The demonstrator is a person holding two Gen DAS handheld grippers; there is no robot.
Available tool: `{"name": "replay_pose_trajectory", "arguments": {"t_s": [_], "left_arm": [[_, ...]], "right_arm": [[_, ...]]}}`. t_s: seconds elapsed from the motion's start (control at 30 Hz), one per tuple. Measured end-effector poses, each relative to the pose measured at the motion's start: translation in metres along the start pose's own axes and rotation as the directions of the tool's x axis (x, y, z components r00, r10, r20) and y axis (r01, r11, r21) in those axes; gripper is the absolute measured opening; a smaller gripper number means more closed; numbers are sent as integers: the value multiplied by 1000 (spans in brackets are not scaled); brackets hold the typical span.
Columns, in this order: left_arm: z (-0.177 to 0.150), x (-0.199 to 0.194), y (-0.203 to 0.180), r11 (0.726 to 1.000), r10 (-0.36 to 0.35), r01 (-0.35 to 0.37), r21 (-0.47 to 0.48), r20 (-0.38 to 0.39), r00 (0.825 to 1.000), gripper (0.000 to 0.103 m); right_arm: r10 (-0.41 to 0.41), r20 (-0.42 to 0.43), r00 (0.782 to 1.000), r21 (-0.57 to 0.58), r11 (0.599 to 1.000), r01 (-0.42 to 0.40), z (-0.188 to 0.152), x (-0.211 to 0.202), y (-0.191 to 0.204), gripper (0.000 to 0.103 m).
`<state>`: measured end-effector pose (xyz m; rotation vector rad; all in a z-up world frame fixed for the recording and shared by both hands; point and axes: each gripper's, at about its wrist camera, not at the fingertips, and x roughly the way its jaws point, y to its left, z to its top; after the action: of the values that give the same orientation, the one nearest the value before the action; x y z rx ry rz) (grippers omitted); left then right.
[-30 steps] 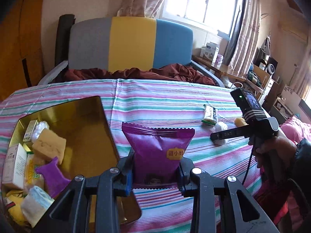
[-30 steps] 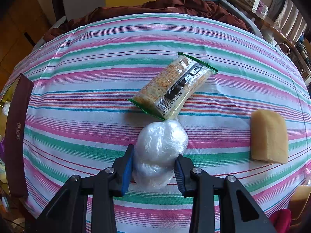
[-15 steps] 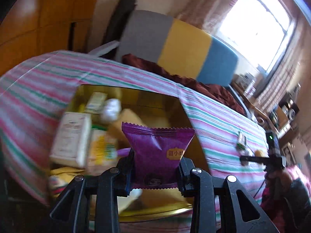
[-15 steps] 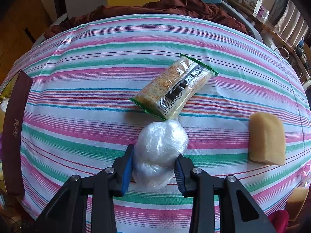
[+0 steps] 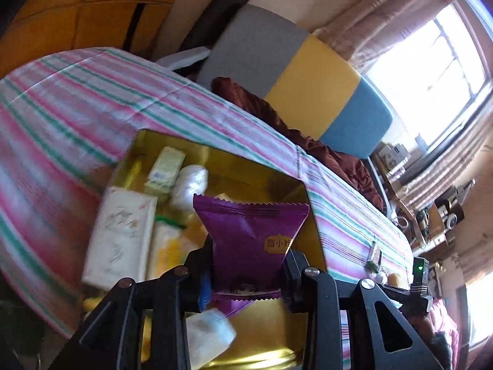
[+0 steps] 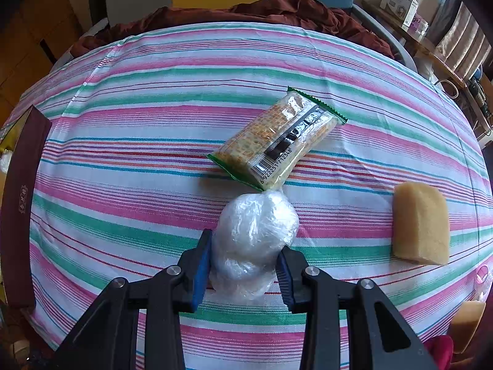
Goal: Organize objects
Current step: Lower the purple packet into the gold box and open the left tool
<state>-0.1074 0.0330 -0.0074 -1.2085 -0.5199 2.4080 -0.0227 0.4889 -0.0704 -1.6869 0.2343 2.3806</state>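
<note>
Two fingers of the left gripper clench a purple packet, long axis upright, serrated top pointing away; it has swung from above the striped table to over the gold box (holding cartons and wrapped snacks). Right view, unchanged: the right gripper grasps a clear-wrapped ball on the table, cracker pack lying diagonally just beyond the fingers, tan block rightward.

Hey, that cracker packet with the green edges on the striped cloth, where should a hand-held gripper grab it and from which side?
Grip the cracker packet across its narrow width near the middle, coming from above. It lies flat and diagonal on the striped cloth, long sides clear; its near end sits right by the plastic-wrapped ball, so avoid that end.
</note>
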Motion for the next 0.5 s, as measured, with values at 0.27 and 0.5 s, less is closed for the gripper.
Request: {"name": "replay_pose_trajectory", "arguments": {"t_s": [0.27, 0.5], "left_arm": [[40, 80, -47, 987, 41, -23, 157, -111, 993, 35], [54, 139, -43, 968, 159, -115, 223, -189, 969, 35]], "right_arm": [[-5, 0, 1000, -2, 1000, 5, 1, 2, 1, 38], [-6, -1, 1000, -6, 1000, 6, 6, 8, -4, 38]]}}
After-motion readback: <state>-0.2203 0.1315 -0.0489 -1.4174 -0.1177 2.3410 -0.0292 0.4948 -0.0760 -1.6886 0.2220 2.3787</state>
